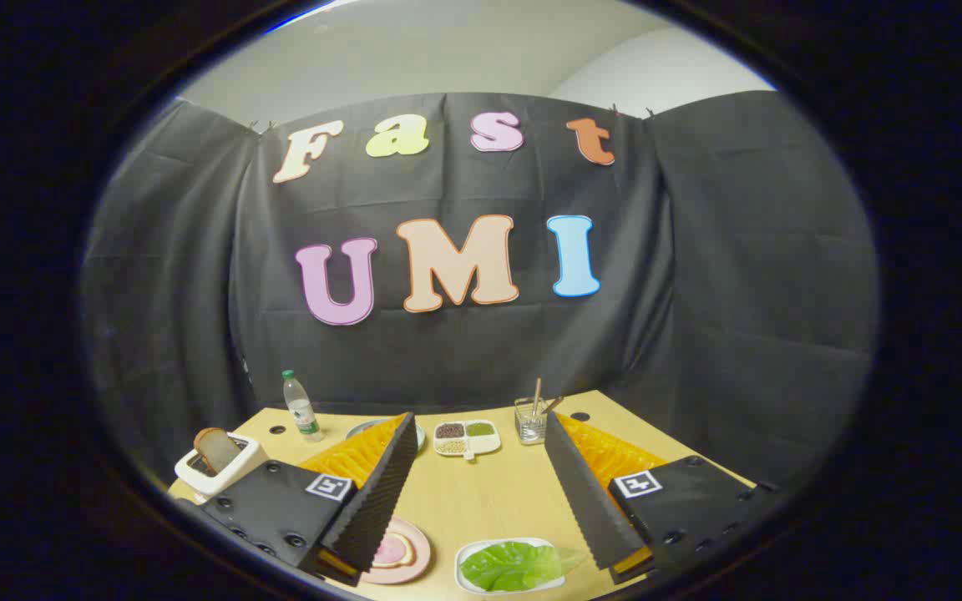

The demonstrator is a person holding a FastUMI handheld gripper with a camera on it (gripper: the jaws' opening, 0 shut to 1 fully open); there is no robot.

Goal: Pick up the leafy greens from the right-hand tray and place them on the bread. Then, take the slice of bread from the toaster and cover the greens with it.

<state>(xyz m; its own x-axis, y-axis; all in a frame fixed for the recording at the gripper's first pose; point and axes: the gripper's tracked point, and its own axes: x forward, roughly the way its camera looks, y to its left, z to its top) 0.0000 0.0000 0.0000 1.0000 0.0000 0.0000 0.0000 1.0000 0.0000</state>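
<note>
writing: the clear plastic water bottle (301, 406) with a green cap carries a pale label, too small to read; each finger mount bears a square black-and-white marker tile (328, 487), a pattern rather than words.
gripper: the gripper (481, 492) is held above the light wooden table (481, 501), pointing forward and tilted slightly down toward the far edge; its two fingers are spread wide with nothing between them but bare tabletop.
leafy greens: a broad green leaf (511, 565) lies in a white rounded tray (468, 555), low between the fingers and nearer the right finger, whose inner edge crosses the leaf's tip; whether it touches the leaf is hard to say from this angle.
bread on plate: a round pink plate (408, 551) sits just inside the left finger, half hidden by it; on it lies what looks like a pale slice with a pink ring, though most of it is covered.
toaster: a small white toaster (222, 467) stands outside the left finger, with a brown-crusted slice of bread (215, 448) upright in its slot.
beyond the fingers: a white divided dish (466, 438) holds dark, green and tan grains ahead between the fingertips; a clear glass (530, 420) with thin sticks stands just past the right fingertip; the bottle stands ahead of the left finger, past the toaster.
</note>
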